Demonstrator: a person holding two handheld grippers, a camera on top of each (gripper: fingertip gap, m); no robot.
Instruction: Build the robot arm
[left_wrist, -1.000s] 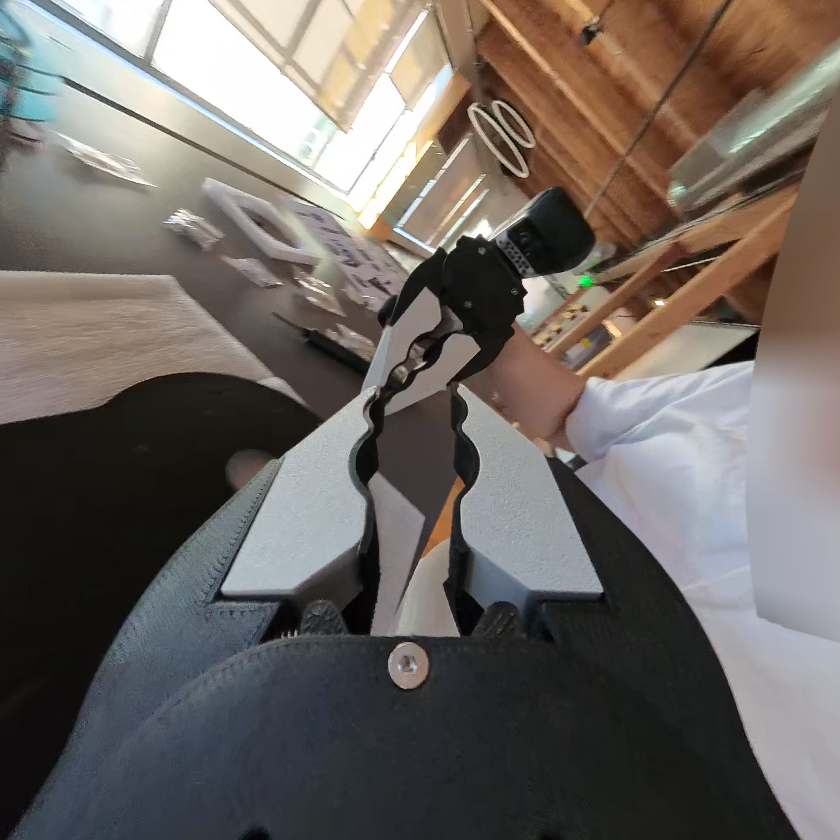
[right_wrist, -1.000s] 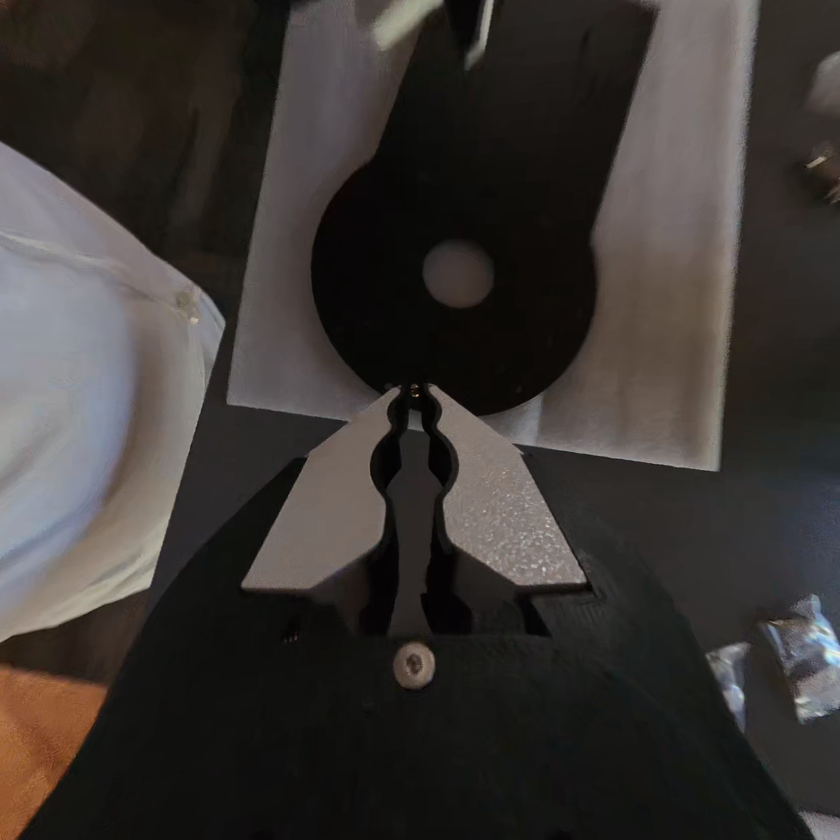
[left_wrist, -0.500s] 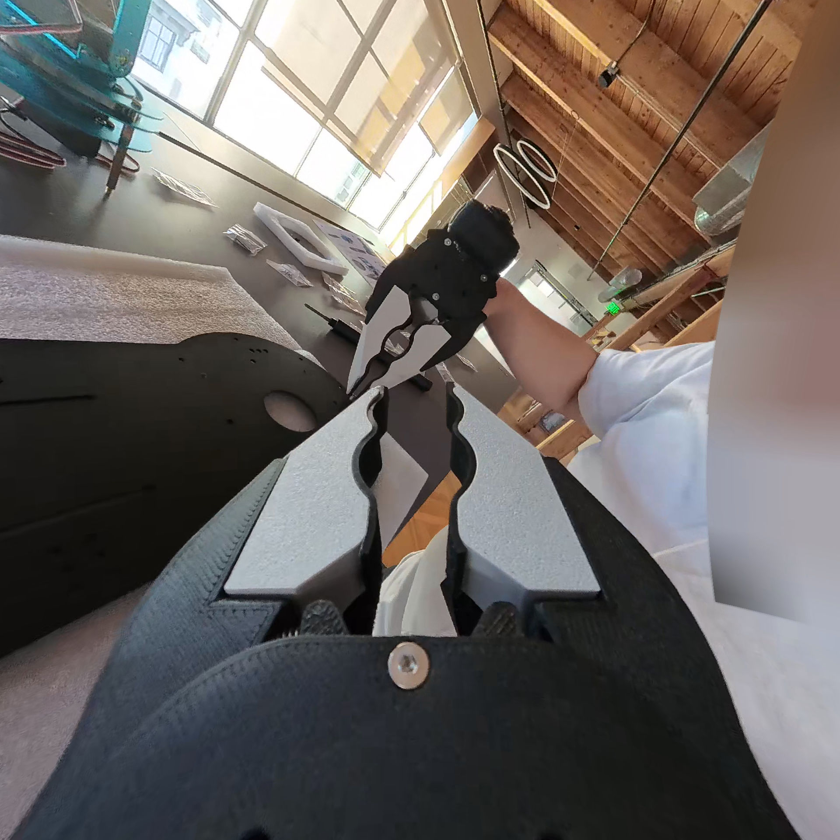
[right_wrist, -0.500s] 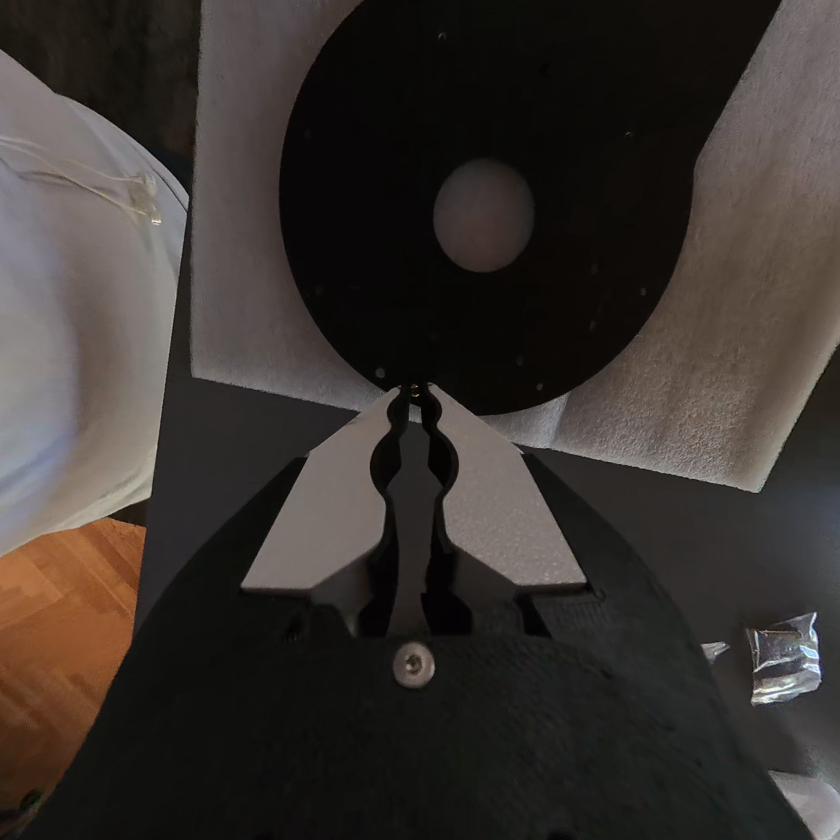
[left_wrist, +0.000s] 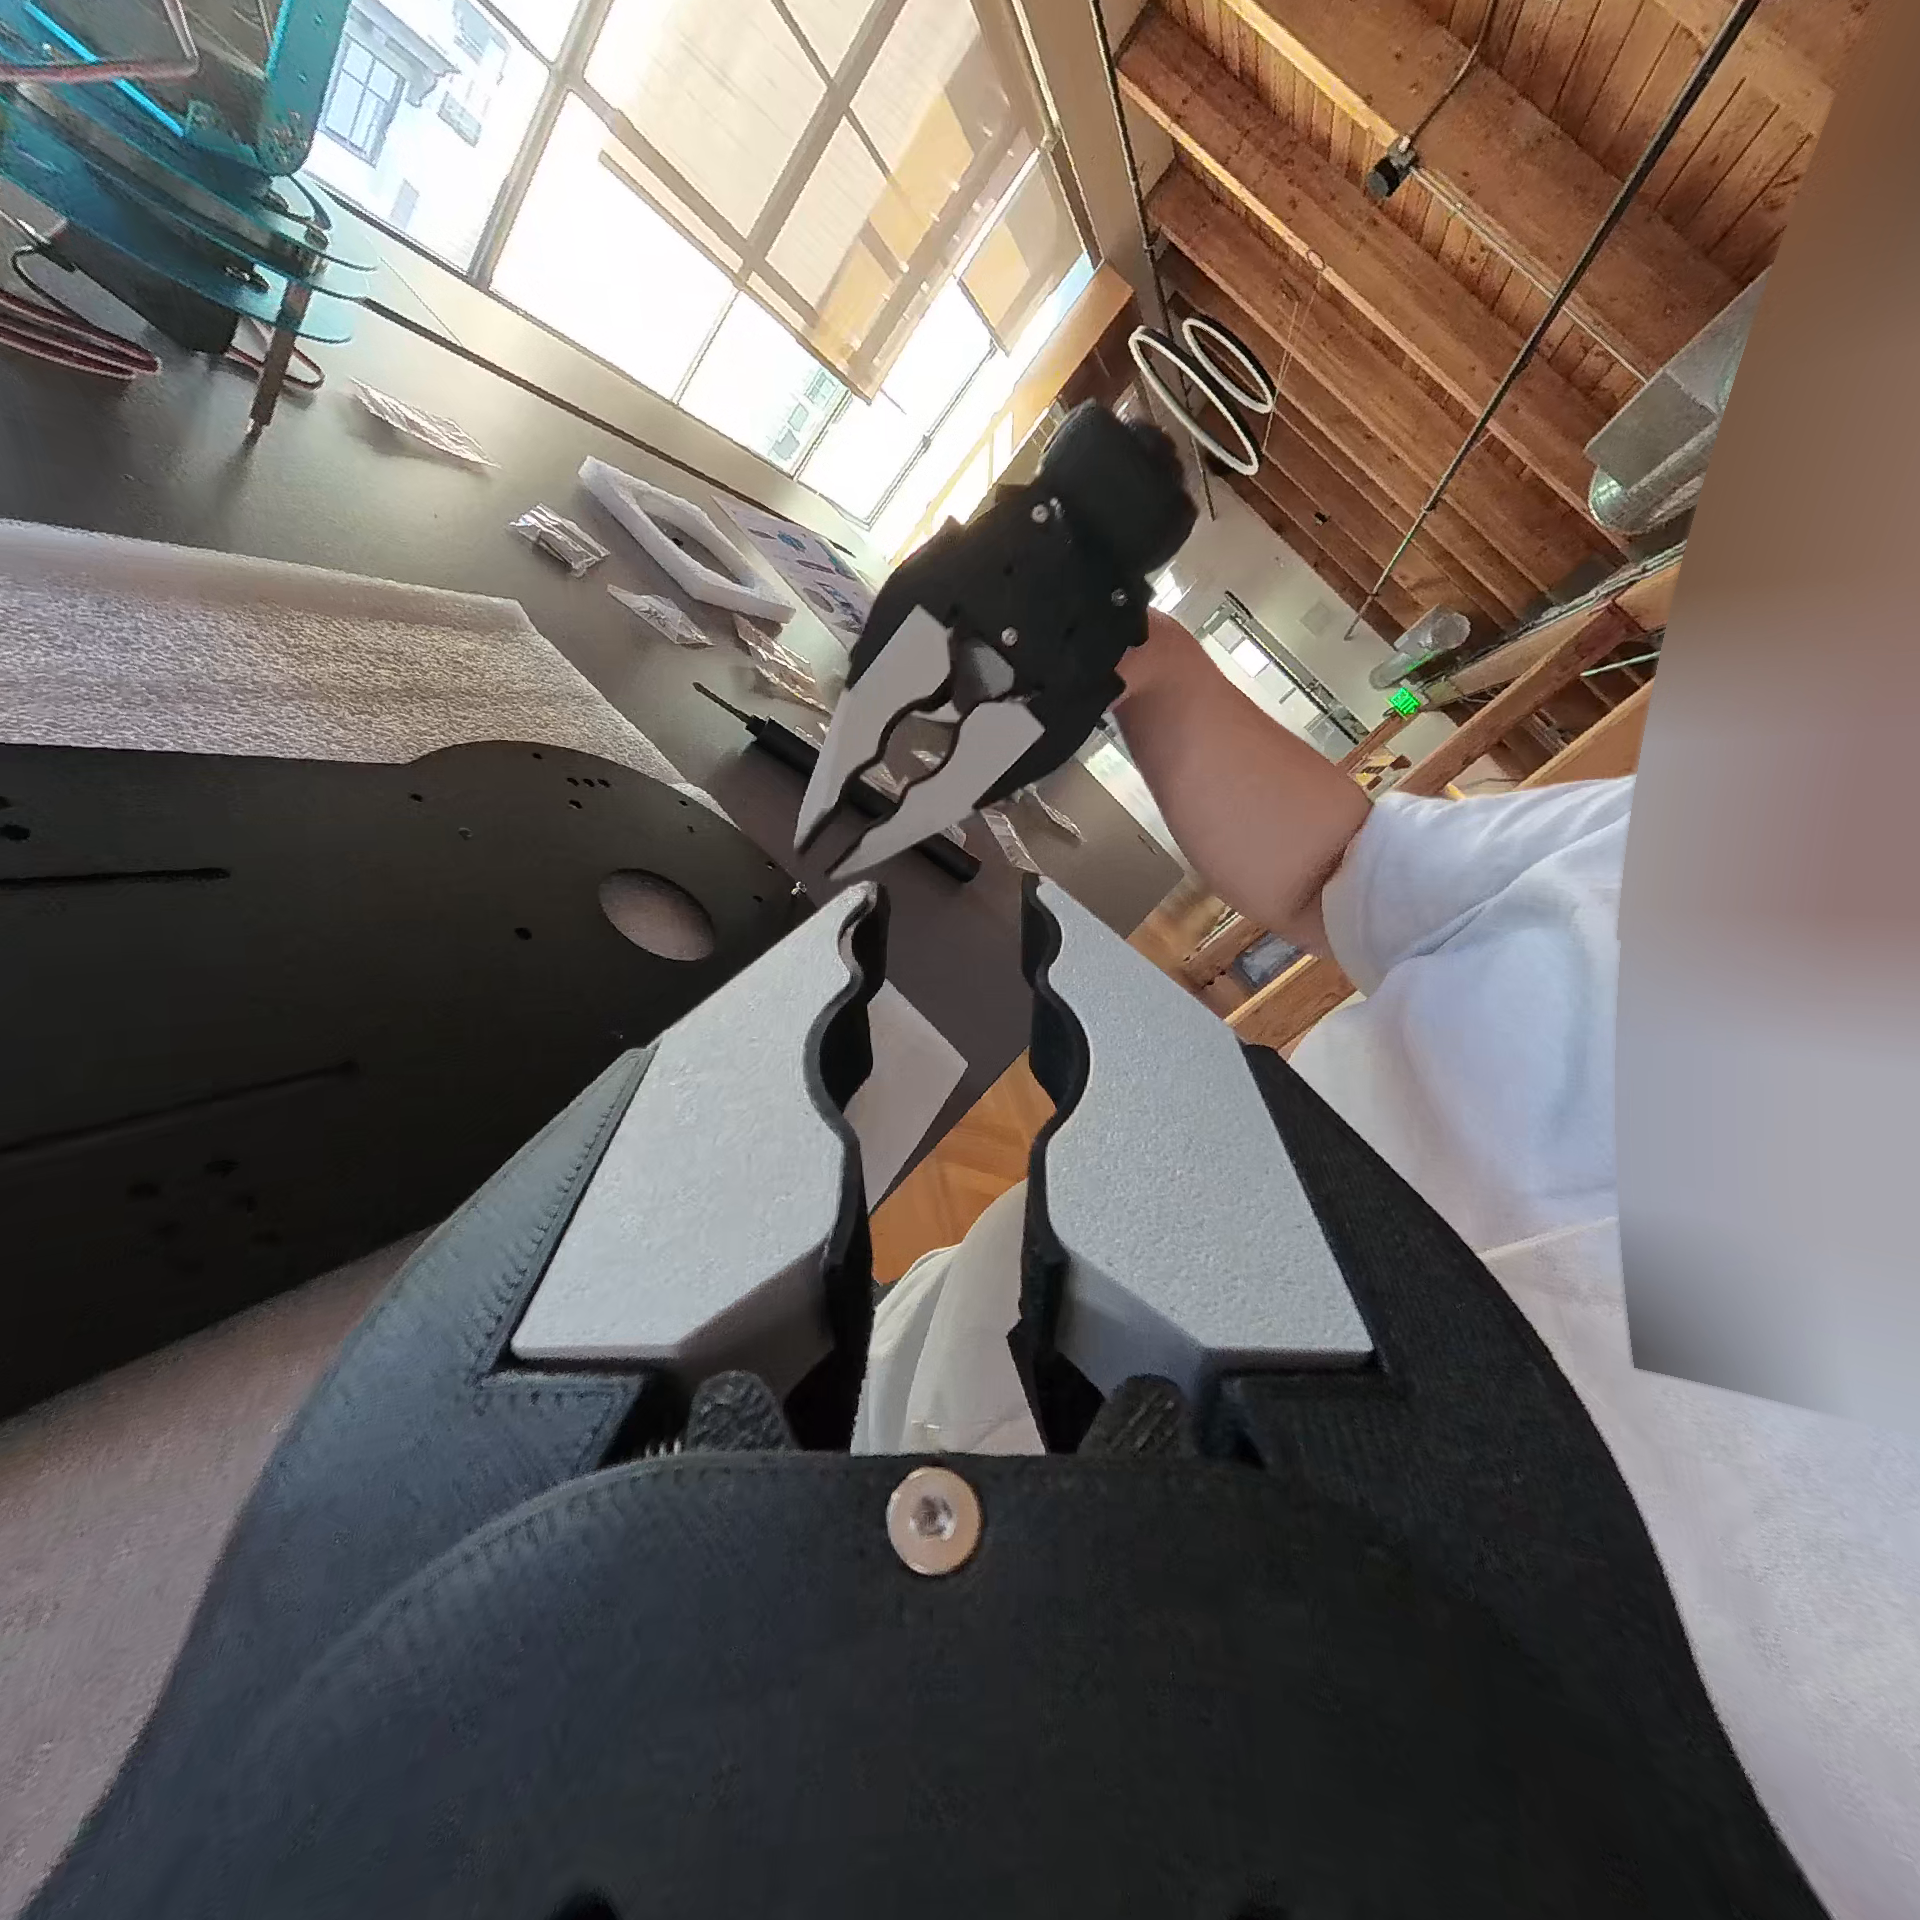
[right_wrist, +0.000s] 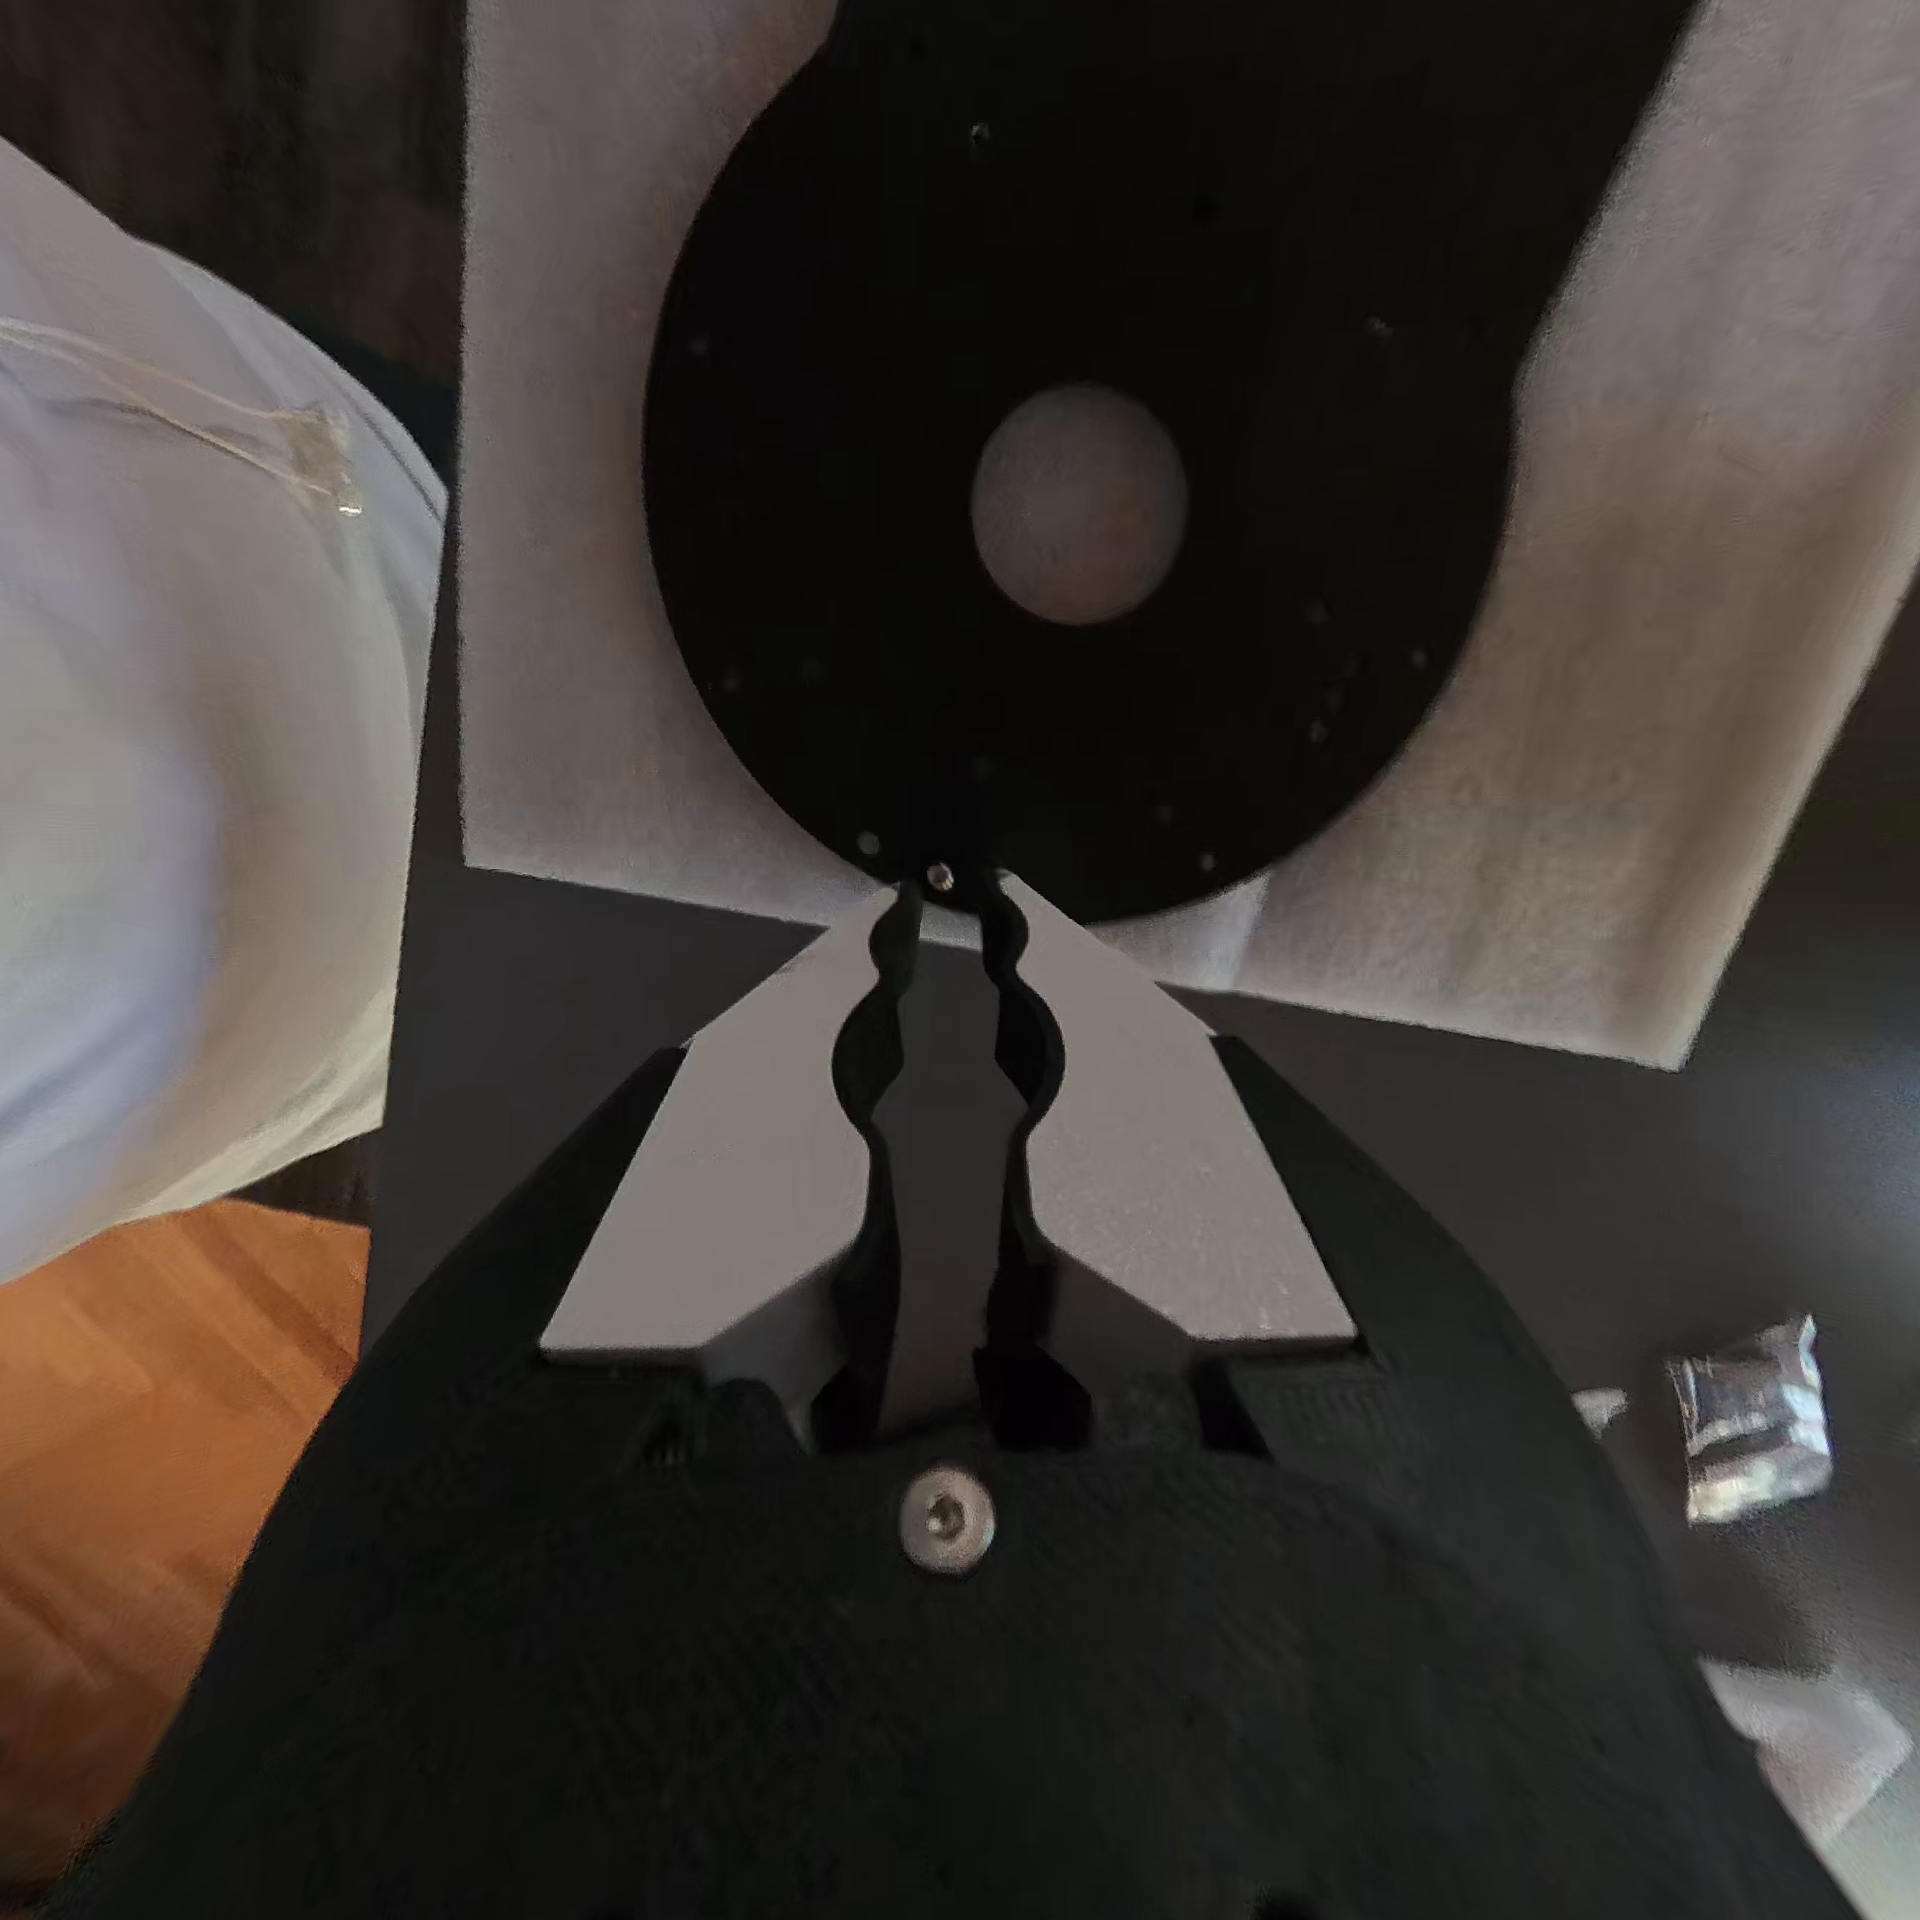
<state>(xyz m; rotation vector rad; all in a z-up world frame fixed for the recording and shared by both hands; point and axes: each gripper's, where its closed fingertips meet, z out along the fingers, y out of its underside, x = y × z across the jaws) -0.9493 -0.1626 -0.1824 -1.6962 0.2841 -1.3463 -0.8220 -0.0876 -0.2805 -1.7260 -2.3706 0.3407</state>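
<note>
A black plate (right_wrist: 883, 468) with a round hole and several small holes lies on a white foam sheet (right_wrist: 582, 623). A small silver screw (right_wrist: 940, 875) sits at the plate's near edge. My right gripper (right_wrist: 948, 883) is open by a narrow gap, with its tips on either side of the screw and not touching it. In the left wrist view it (left_wrist: 826, 844) points down at the plate's (left_wrist: 312, 935) rim. My left gripper (left_wrist: 951, 902) is open and empty, held low beside the plate, with its tips just below the right gripper.
Clear bags of small parts (right_wrist: 1745, 1423) lie on the dark table to the right. Farther back are a white foam frame (left_wrist: 675, 540), a black tool (left_wrist: 769, 740) and a teal acrylic structure (left_wrist: 156, 156). A person's arm in a white sleeve (left_wrist: 1455, 935) is at the right. Tip to tip, the grippers are about 20 cm apart.
My right gripper, shut on the small screw before, has parted its jaws, and the screw now stays at the plate's edge. The left wrist view has drawn back and shows more of the plate.
</note>
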